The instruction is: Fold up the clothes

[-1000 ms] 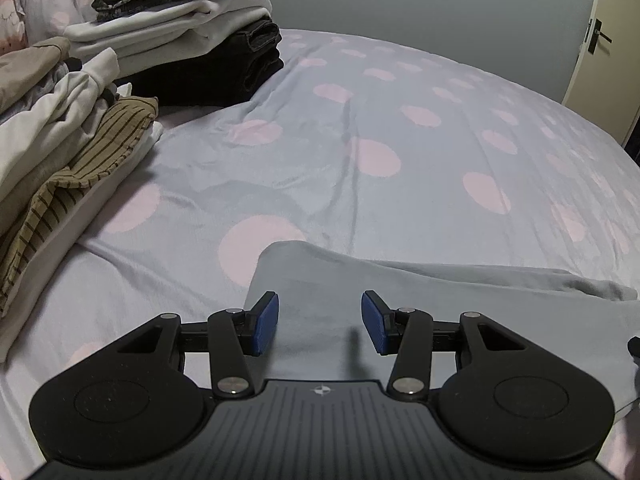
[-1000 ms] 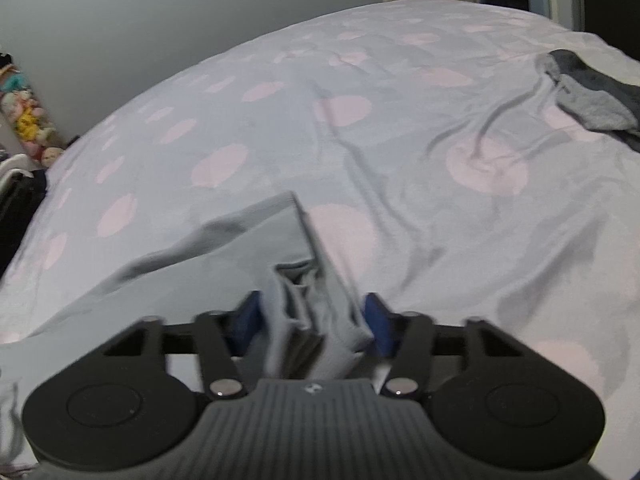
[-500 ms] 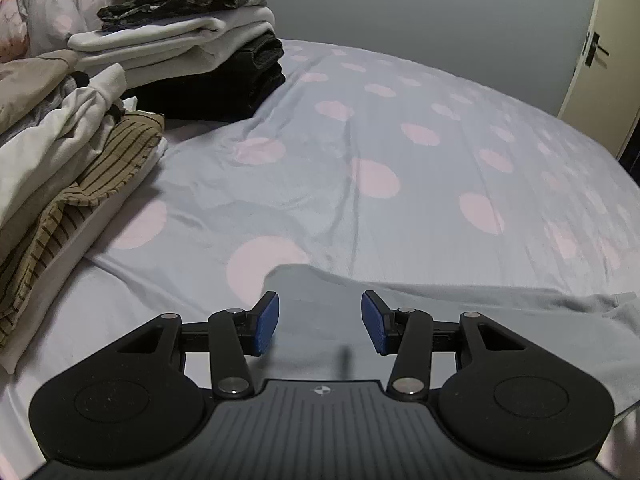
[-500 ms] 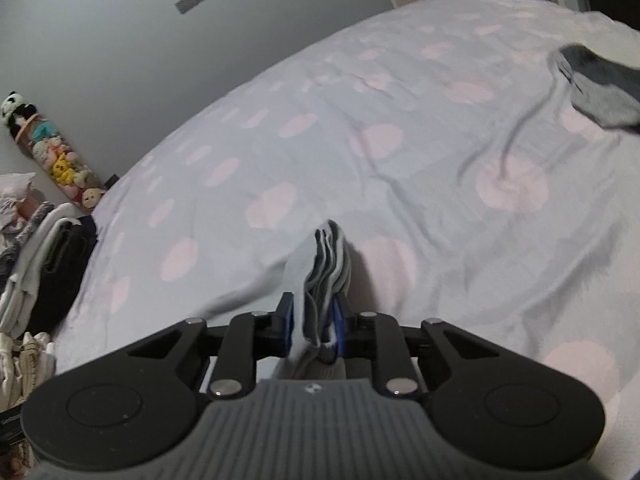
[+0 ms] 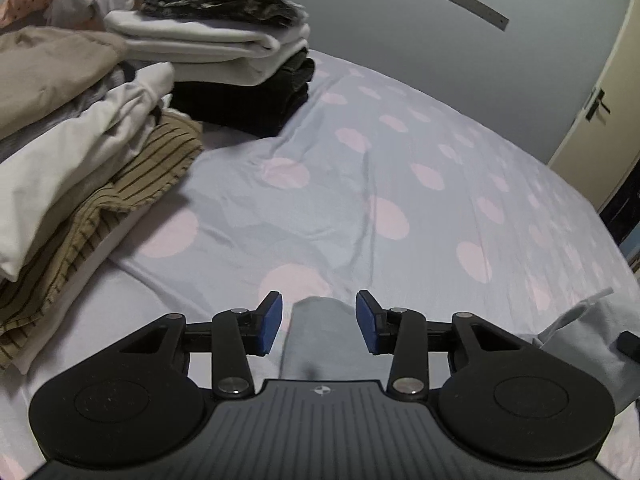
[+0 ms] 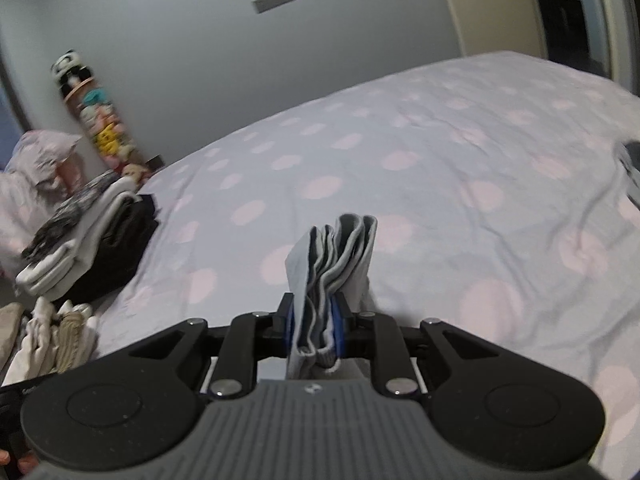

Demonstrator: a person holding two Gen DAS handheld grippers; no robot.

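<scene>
Right gripper [image 6: 313,330] was clamped on a bunched edge of the grey garment [image 6: 334,258]; several layers stood up out of the closed pads, the rest dropped below the gripper out of that view. It was held above the bed [image 6: 460,184], clear of the sheet as far as the right wrist view showed.

Left gripper [image 5: 319,318] was wide, pads apart, gripping nothing. A strip of the same grey cloth [image 5: 316,332] lay directly in front of it, in the gap between the pads but not touching either as far as visible. More of the cloth trailed off to the right [image 5: 576,332], so the long axis ran roughly across the left view, from the left gripper toward the right gripper's side.

Judgement: the left gripper was the free one and the nearer to the loose end; the cloth lay straight ahead and just below its jaws, so any grab there would need only a short forward-down reach.

Folded stacks [image 5: 224,64] and a looser pile [image 5: 92,168] sat well off to the left on the bed.
</scene>
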